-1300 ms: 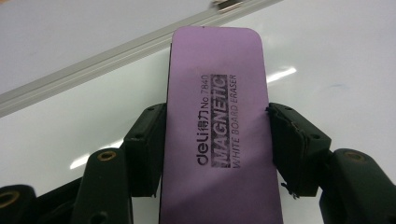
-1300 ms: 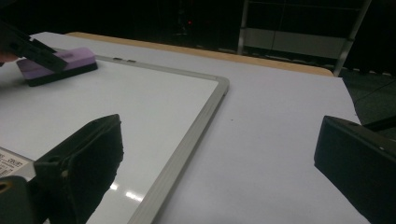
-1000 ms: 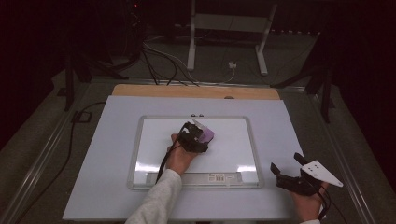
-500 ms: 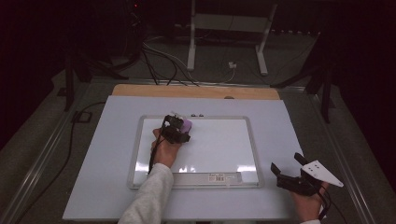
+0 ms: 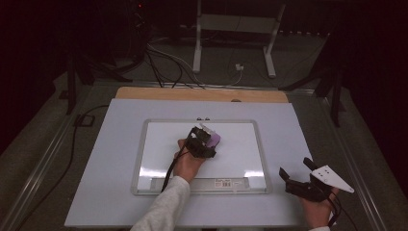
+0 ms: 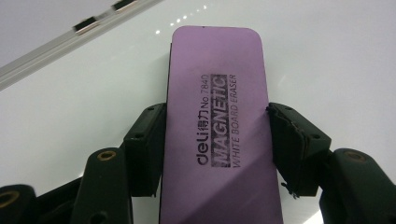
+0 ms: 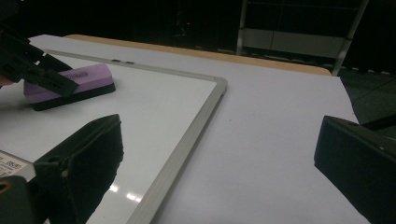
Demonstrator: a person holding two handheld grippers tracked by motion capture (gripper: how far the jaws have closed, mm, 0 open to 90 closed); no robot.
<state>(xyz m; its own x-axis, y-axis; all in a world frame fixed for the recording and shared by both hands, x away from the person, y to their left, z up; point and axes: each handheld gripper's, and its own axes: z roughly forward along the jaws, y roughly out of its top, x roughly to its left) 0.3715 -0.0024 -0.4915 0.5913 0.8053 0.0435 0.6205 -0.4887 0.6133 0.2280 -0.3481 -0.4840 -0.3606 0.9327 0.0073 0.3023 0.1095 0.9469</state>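
While the left gripper (image 5: 206, 139) sits over the middle of the whiteboard (image 5: 240, 159), its two black jaws are clamped on the long sides of a purple eraser (image 6: 217, 126) — the left gripper view shows one jaw pressed against each edge, about halfway along the eraser's length. Printed text on the eraser's top face reads "deli MAGNETIC WHITE BOARD ERASER". The eraser lies flat on the white writing surface; the right gripper view shows its dark underside (image 7: 74, 100) resting on the board, purple body above. From the high view, the eraser (image 5: 213, 140) is slightly left of the board's centre and nearer the far frame edge than the near one. A hand (image 5: 187, 166) in a light sleeve holds the left gripper, forearm coming in from the bottom of the view.

Right gripper (image 5: 298, 180) — off the board, over the white table top (image 5: 106, 159) beyond the board's near right corner, well apart from the eraser. Its jaws stand wide apart with nothing between them; in the right gripper view they frame the board's right frame edge (image 7: 187, 144) and bare table. Grey three-cornered plate visible on top of it.

A label strip (image 5: 223, 183) sits on the board's near frame. A wooden strip (image 5: 202, 95) runs along the table's far edge.
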